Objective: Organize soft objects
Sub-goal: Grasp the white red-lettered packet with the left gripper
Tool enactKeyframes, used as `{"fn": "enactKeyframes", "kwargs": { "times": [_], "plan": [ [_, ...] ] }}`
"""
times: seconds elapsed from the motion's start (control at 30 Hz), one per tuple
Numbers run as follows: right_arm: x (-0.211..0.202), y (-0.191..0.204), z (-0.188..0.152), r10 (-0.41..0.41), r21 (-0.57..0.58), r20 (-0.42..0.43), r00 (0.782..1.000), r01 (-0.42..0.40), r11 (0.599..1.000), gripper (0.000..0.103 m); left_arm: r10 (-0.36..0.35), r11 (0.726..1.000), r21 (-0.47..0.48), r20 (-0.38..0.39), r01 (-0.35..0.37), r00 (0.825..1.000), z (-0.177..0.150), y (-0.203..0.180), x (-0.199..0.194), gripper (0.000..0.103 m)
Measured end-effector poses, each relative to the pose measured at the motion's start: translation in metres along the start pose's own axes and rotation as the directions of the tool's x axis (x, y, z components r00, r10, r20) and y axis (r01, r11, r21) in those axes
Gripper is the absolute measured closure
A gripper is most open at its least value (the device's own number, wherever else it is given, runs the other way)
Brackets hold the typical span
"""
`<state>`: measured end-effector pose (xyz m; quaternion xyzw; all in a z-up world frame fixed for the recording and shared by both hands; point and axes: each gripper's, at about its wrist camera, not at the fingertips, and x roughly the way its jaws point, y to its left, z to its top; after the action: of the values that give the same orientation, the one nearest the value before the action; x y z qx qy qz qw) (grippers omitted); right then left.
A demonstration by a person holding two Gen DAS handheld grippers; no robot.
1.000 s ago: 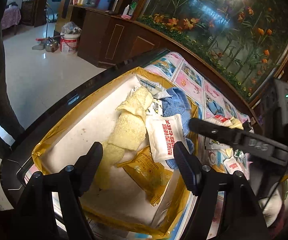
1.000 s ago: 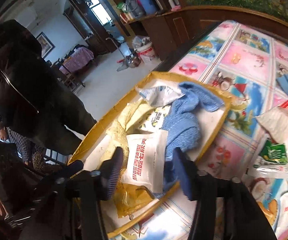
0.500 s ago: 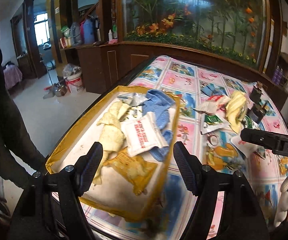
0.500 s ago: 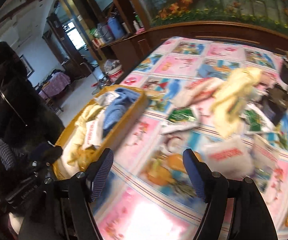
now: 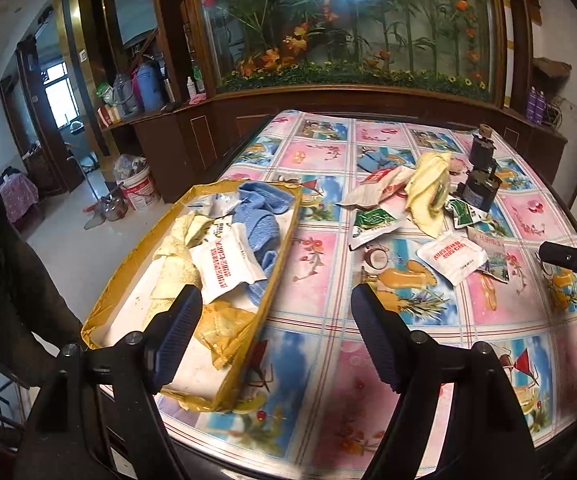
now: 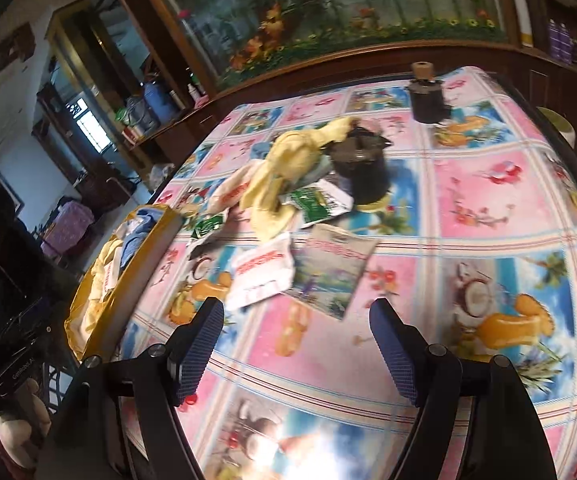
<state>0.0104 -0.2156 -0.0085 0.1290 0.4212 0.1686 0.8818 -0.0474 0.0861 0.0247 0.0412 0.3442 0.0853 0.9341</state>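
Left wrist: our left claw [image 5: 276,336] has pulled back from the yellow tray [image 5: 276,264], wide open and empty; cloths and packets lie inside it. Right wrist: our right claw [image 6: 296,344], open and empty, has swung toward the white packet [image 6: 262,272] on the counter [image 6: 488,200] right of the tray, likely next.

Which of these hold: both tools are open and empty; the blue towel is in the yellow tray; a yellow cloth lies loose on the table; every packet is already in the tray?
1. Both the left tool and right tool are open and empty. True.
2. The blue towel is in the yellow tray. True.
3. No yellow cloth lies on the table. False: one lies among the packets.
4. Every packet is in the tray. False: a white packet and others lie on the table.
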Motion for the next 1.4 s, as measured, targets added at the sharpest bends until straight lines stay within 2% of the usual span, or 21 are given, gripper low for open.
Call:
{"fn": "enactKeyframes", "kwargs": {
  "times": [0.13, 0.27, 0.43, 0.63, 0.73, 0.87, 0.97, 1.07, 1.17, 1.23, 1.27, 1.3, 1.4],
  "plan": [
    [-0.006, -0.019, -0.004, -0.012, 0.030, 0.008, 1.000, 0.012, 0.999, 0.025, -0.022, 1.000, 0.022, -0.016, 0.022, 1.000, 0.002, -0.013, 0.000, 0.026],
    [-0.005, -0.034, -0.006, -0.023, 0.055, 0.006, 1.000, 0.023, 0.998, 0.025, -0.109, 0.994, -0.013, -0.065, 0.109, 0.992, 0.006, -0.017, 0.010, 0.026],
    [0.000, -0.045, -0.006, -0.028, 0.069, 0.003, 1.000, 0.027, 0.997, 0.025, -0.228, 0.973, -0.081, -0.140, 0.218, 0.964, 0.012, -0.026, 0.039, 0.026],
    [0.011, -0.056, -0.004, -0.035, 0.089, 0.002, 0.999, 0.035, 0.995, 0.025, -0.303, 0.951, -0.130, -0.216, 0.281, 0.928, 0.017, -0.049, 0.079, 0.026],
    [0.015, -0.061, 0.000, -0.056, 0.085, 0.019, 0.998, 0.054, 0.995, 0.025, -0.328, 0.942, -0.150, -0.228, 0.299, 0.917, 0.027, -0.064, 0.099, 0.026],
    [0.015, -0.071, 0.001, -0.064, 0.114, 0.078, 0.995, 0.055, 0.992, 0.025, -0.370, 0.929, -0.087, -0.222, 0.360, 0.902, 0.039, -0.105, 0.123, 0.026],
    [0.015, -0.082, 0.000, -0.078, 0.138, 0.099, 0.992, 0.064, 0.988, 0.025, -0.368, 0.925, -0.002, -0.239, 0.379, 0.899, 0.041, -0.140, 0.138, 0.026],
    [0.014, -0.091, 0.003, -0.069, 0.167, 0.106, 0.992, 0.050, 0.985, 0.025, -0.335, 0.926, 0.095, -0.242, 0.366, 0.911, 0.041, -0.168, 0.149, 0.026],
    [0.016, -0.092, 0.002, -0.067, 0.172, 0.092, 0.994, 0.050, 0.984, 0.025, -0.325, 0.922, 0.135, -0.235, 0.362, 0.916, 0.039, -0.179, 0.148, 0.026],
    [0.017, -0.090, 0.002, -0.071, 0.163, 0.090, 0.993, 0.056, 0.985, 0.025, -0.350, 0.913, 0.127, -0.243, 0.388, 0.905, 0.038, -0.176, 0.144, 0.039],
    [0.017, -0.088, 0.002, -0.075, 0.154, 0.091, 0.993, 0.060, 0.986, 0.025, -0.359, 0.908, 0.130, -0.249, 0.398, 0.900, 0.036, -0.174, 0.141, 0.057],
    [0.018, -0.086, 0.002, -0.079, 0.146, 0.091, 0.993, 0.065, 0.987, 0.025, -0.362, 0.905, 0.134, -0.253, 0.403, 0.897, 0.034, -0.173, 0.138, 0.065],
    [0.021, -0.083, 0.000, -0.090, 0.133, 0.082, 0.993, 0.078, 0.988, 0.025, -0.387, 0.895, 0.121, -0.262, 0.429, 0.884, 0.025, -0.163, 0.128, 0.069]
  ]
}}
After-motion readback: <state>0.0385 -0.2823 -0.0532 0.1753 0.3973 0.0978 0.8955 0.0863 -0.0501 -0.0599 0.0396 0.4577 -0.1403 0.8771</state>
